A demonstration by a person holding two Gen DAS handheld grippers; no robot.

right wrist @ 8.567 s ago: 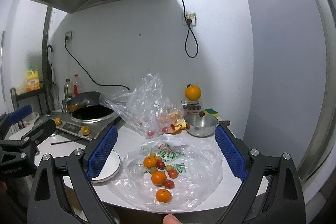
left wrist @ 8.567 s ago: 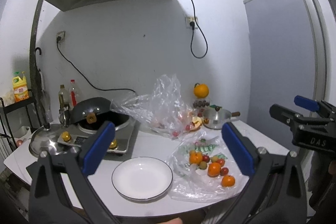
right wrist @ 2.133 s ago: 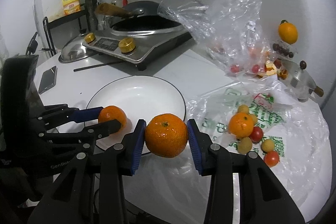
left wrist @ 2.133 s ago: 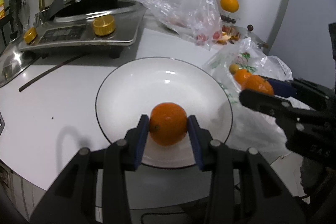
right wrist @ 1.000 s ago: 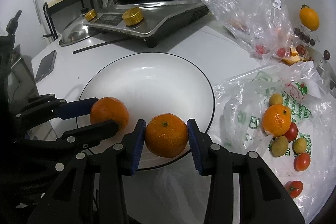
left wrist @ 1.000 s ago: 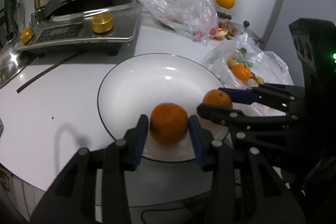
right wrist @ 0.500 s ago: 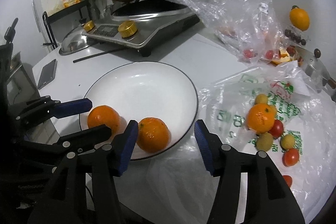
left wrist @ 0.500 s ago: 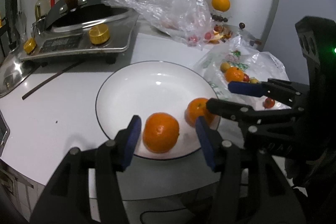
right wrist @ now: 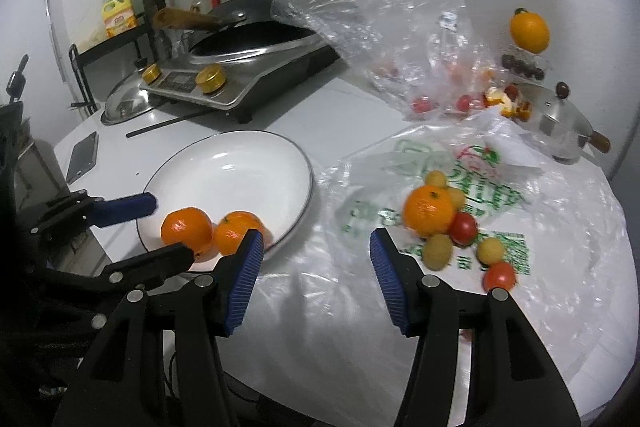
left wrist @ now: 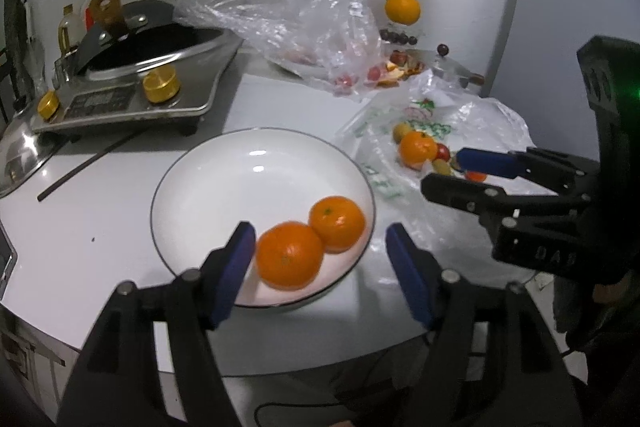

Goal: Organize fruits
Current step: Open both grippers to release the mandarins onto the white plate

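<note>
**Two oranges on the plate, both grippers free**

Through the left wrist camera I see my left gripper (left wrist: 320, 259) with its jaws opening, spread wide and gripping nothing. The nearer orange (left wrist: 289, 255) sits in line with the gap, close to the left pad but clear of both. It touches a second orange (left wrist: 337, 224), and both lie on the near part of the white plate (left wrist: 224, 183). To the right, my right gripper (left wrist: 456, 171) reaches over the printed plastic bag (left wrist: 488, 115), where a third orange (left wrist: 418, 149) lies among small fruits. The cooker (left wrist: 132, 95) stands behind the plate.

Through the right wrist camera my right gripper (right wrist: 316, 267) stands apart and empty, over bare plastic between the plate (right wrist: 240, 163) and the loose fruit. The two oranges (right wrist: 187, 228) (right wrist: 236, 225) rest at the plate's near rim, just left of my left pad. The third orange (right wrist: 428, 209) lies on the bag (right wrist: 560, 211) with red tomatoes (right wrist: 463, 228) and yellowish fruits. My left gripper (right wrist: 160, 223) shows at the left edge, fingers either side of the nearer orange.
</note>
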